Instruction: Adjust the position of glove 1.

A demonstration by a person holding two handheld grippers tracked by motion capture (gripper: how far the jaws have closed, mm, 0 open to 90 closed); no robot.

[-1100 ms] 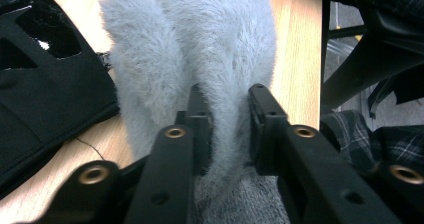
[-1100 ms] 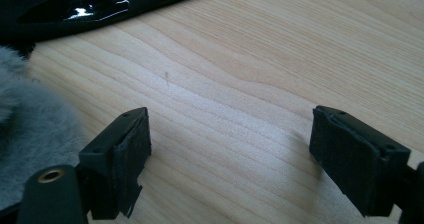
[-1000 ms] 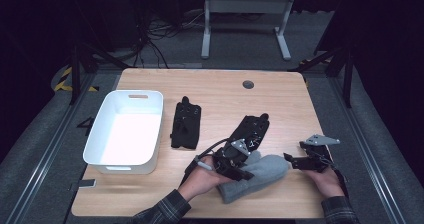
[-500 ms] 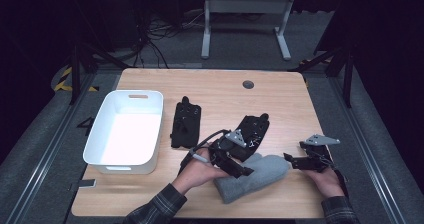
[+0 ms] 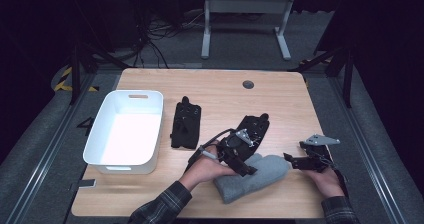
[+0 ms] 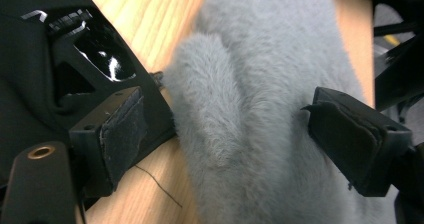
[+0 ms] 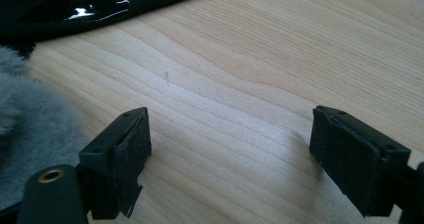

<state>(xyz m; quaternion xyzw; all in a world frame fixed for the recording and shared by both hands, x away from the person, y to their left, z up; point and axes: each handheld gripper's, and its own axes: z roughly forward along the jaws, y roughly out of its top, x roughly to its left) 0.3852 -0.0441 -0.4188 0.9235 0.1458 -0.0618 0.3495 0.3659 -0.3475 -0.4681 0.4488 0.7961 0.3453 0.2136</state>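
The near edge of the grey mitten (image 5: 252,176) was hidden beneath the left gripper (image 5: 245,168), whose jaws had just been opening and straddled the mitten's thumb ungripped, while the right gripper (image 5: 292,160) was held wide and empty over the table (image 5: 220,89), just beside the mitten.

Counted on the light wooden table (image 5: 220,91): one white rectangular plastic bin (image 5: 126,130) at 9 o'clock; two black gloves, one flat at the centre (image 5: 186,125), one just toward 3 o'clock of it (image 5: 255,128); one grey fluffy mitten (image 5: 255,176) at 5 o'clock. Two hand-held black two-jaw grippers too, one at 6 o'clock (image 5: 246,168), one at 4 o'clock (image 5: 290,159). One round grey grommet (image 5: 248,84) at 12 o'clock.
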